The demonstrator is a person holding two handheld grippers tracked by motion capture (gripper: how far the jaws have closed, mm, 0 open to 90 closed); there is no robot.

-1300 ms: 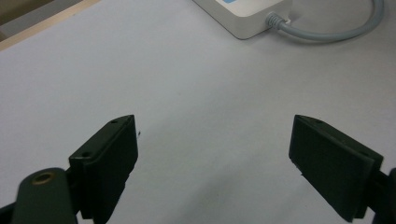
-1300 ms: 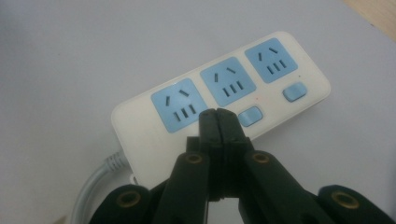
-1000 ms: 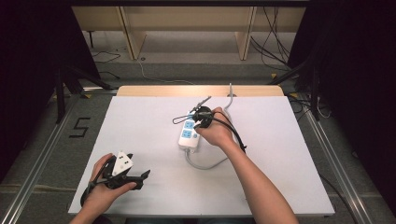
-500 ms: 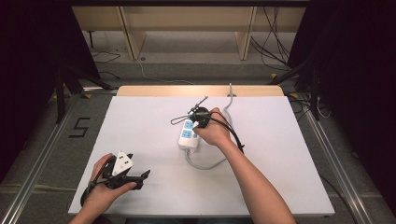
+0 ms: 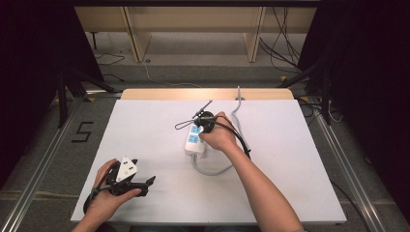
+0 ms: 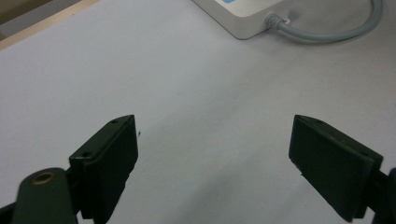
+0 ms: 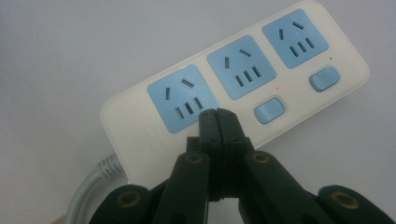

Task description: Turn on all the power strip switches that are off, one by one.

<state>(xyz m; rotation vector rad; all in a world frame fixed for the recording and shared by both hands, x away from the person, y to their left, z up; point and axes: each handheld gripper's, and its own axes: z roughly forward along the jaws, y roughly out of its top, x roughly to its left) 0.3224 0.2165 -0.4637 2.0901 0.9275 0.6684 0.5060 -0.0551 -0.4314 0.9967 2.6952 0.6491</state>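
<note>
A white power strip (image 5: pixel 192 143) with three blue sockets lies at the table's middle, and its grey cable (image 5: pixel 213 169) loops out toward the front. My right gripper (image 5: pixel 200 126) is held over the strip's far end. In the right gripper view it (image 7: pixel 218 115) is shut with nothing between the jaws. Its tips hover at the lower right corner of the first blue socket (image 7: pixel 180 95), beside the first switch button (image 7: pixel 268 111). Near the front left of the table, my left gripper (image 5: pixel 145 182) is open and empty. The strip's corner (image 6: pixel 243 18) lies well ahead of its jaws.
The white table (image 5: pixel 290 145) ends in a wooden strip at its far edge (image 5: pixel 159 94). The strip's grey cable runs over that edge (image 5: pixel 238 94). A black cable (image 5: pixel 241 142) trails from the right gripper along the forearm. Dark stands and floor cables surround the table.
</note>
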